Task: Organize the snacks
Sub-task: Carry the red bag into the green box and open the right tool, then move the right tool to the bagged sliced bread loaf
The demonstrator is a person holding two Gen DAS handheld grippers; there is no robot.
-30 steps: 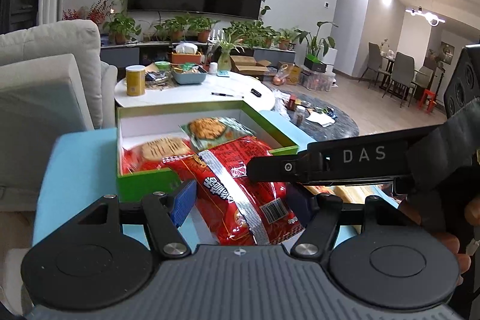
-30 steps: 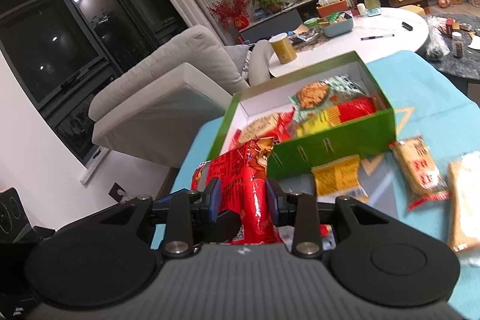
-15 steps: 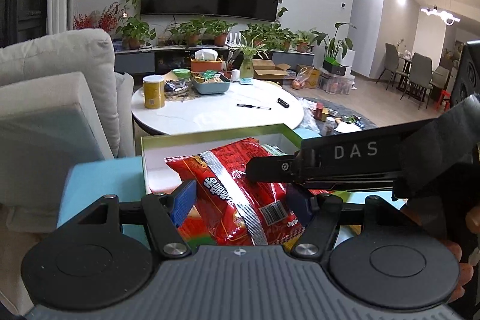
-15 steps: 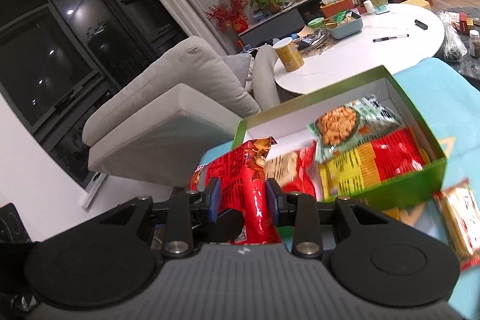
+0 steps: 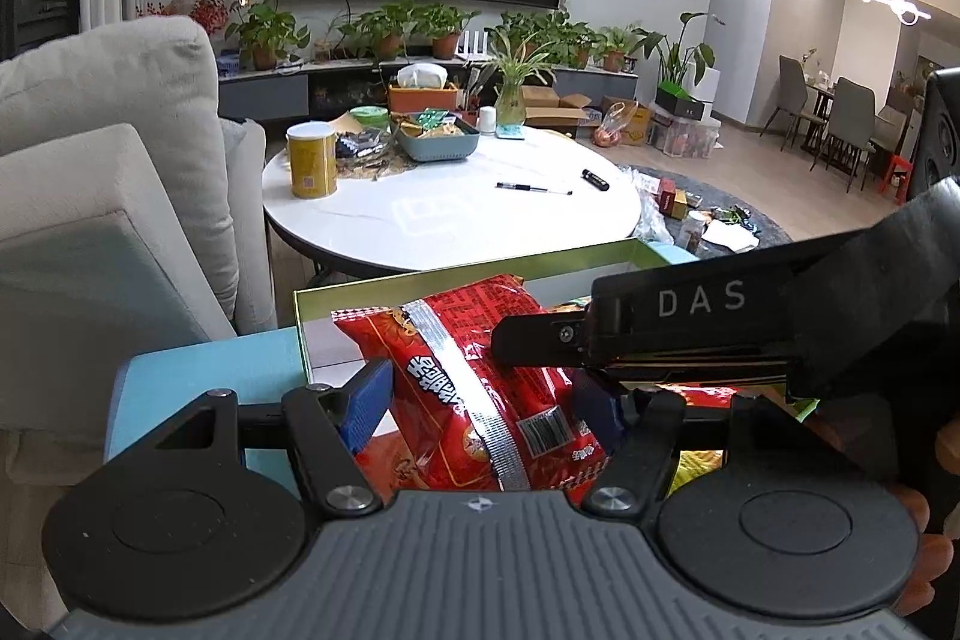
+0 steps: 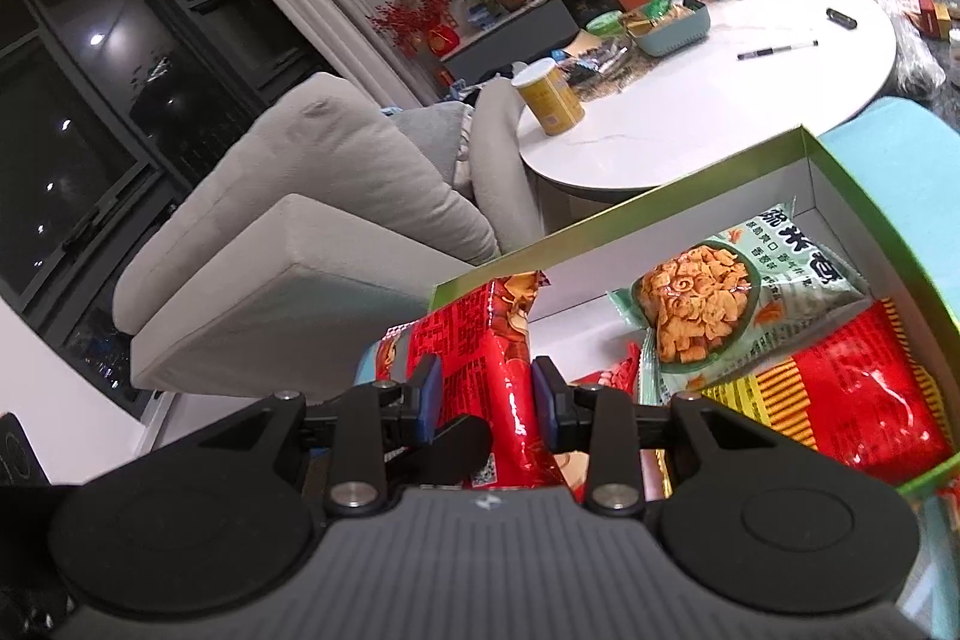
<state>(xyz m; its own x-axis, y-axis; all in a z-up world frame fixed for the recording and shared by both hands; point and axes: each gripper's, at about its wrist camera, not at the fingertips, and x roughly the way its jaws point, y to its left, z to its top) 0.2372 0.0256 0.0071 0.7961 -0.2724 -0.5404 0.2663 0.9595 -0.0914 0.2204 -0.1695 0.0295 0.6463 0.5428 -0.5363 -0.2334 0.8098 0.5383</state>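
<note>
Both grippers hold one red crinkly foil snack bag (image 5: 474,388), held above the near-left corner of the green open cardboard box (image 6: 630,214) on the light-blue worktop (image 5: 204,376). Left gripper (image 5: 480,400): jaws clamped across the bag's width. Right gripper (image 6: 485,394): jaws pinched tight on the bag's gathered end. The box already holds a pale-green chip packet (image 6: 720,292) and a red-and-yellow packet (image 6: 840,400). Judgement: bag is light, soft, air-puffed, foil slick; contents likely crush easily. Best hold is on the seams or gathered ends, not the belly.
</note>
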